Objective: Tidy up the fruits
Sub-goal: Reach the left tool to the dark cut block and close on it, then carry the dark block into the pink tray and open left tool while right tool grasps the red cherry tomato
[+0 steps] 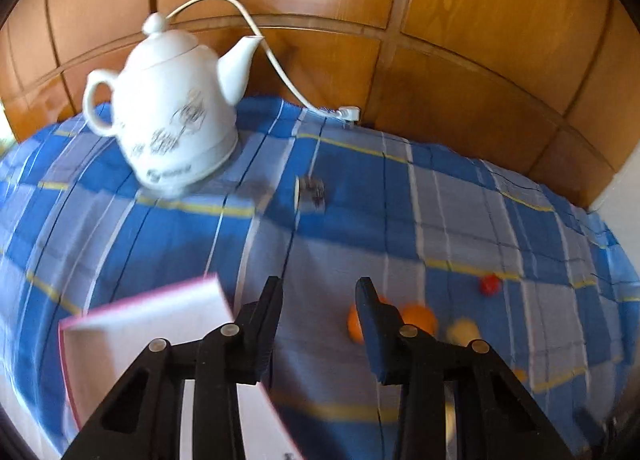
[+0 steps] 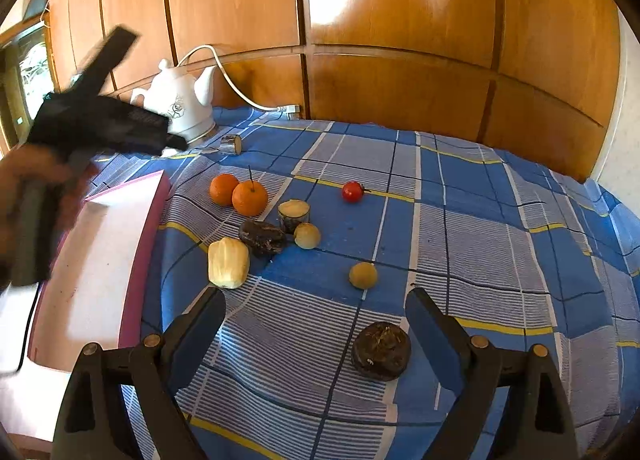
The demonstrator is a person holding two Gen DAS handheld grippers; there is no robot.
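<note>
Fruits lie scattered on the blue checked cloth [image 2: 460, 219]: two oranges [image 2: 240, 191], a red tomato-like fruit [image 2: 352, 191], a pale ribbed fruit [image 2: 228, 263], two small yellow fruits [image 2: 363, 275], a cut pale piece [image 2: 294, 214], and two dark round fruits [image 2: 381, 350]. A white tray with a pink rim [image 2: 100, 260] sits at left. My right gripper [image 2: 316, 308] is open and empty, the dark fruit just inside its right finger. My left gripper [image 1: 318, 292] is open and empty, blurred, above the cloth between the tray [image 1: 152, 324] and the oranges [image 1: 418, 318].
A white kettle [image 1: 172, 115] with its cord and plug [image 1: 348, 112] stands at the back left. A small metal-wrapped piece [image 2: 231, 144] lies near it. Wooden wardrobe panels [image 2: 400, 39] close the back. The left gripper's body [image 2: 100, 123] hangs over the tray.
</note>
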